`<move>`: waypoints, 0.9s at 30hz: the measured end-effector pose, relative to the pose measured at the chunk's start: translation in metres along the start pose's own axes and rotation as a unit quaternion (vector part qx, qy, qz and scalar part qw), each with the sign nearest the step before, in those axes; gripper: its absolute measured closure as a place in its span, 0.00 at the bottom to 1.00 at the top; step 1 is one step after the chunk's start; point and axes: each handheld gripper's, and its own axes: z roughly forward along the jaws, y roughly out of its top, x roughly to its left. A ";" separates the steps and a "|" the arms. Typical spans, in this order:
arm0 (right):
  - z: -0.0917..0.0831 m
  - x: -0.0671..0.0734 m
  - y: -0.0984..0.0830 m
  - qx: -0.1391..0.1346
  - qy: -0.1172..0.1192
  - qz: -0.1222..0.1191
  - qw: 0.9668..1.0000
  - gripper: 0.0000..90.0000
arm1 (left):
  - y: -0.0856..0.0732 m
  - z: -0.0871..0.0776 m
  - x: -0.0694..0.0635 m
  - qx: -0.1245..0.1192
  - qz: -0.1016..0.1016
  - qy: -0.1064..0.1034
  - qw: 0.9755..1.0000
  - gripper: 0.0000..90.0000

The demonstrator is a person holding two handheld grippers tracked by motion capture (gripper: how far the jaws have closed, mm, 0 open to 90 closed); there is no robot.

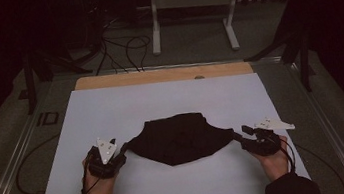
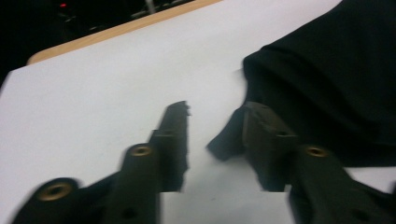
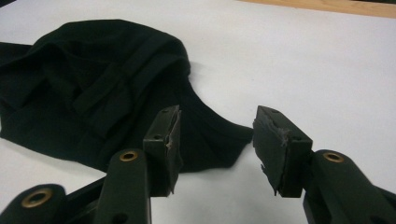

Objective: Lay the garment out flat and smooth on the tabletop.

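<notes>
Nearest, a person's two hands each hold a hand-held gripper; the left hand-held gripper (image 2: pixel 212 135) is spread, pinching nothing; the right hand-held gripper (image 3: pixel 217 140) is spread beside a cloth corner. Between them a black cloth (image 1: pixel 178 137) lies bunched on the white table (image 1: pixel 111 110); spreading or folding seems largely still to do.

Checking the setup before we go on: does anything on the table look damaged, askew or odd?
The black garment lies bunched and creased on the white sheet. The right hand-held gripper has frayed, ragged pads.
</notes>
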 end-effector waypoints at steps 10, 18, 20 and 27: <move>0.008 0.018 0.002 -0.012 0.046 -0.025 0.999 0.52 | 0.003 0.002 -0.014 -0.028 0.014 -0.074 0.997 0.37; 0.029 0.034 0.008 0.003 0.064 -0.047 0.997 0.52 | 0.003 0.003 -0.020 -0.037 0.025 -0.114 0.992 0.36; 0.032 0.035 0.008 0.005 0.067 -0.048 0.997 0.52 | 0.003 0.003 -0.023 -0.039 0.038 -0.131 0.990 0.36; 0.032 0.036 0.007 0.007 0.069 -0.048 0.996 0.52 | 0.001 0.012 -0.043 -0.028 0.100 -0.180 0.978 0.48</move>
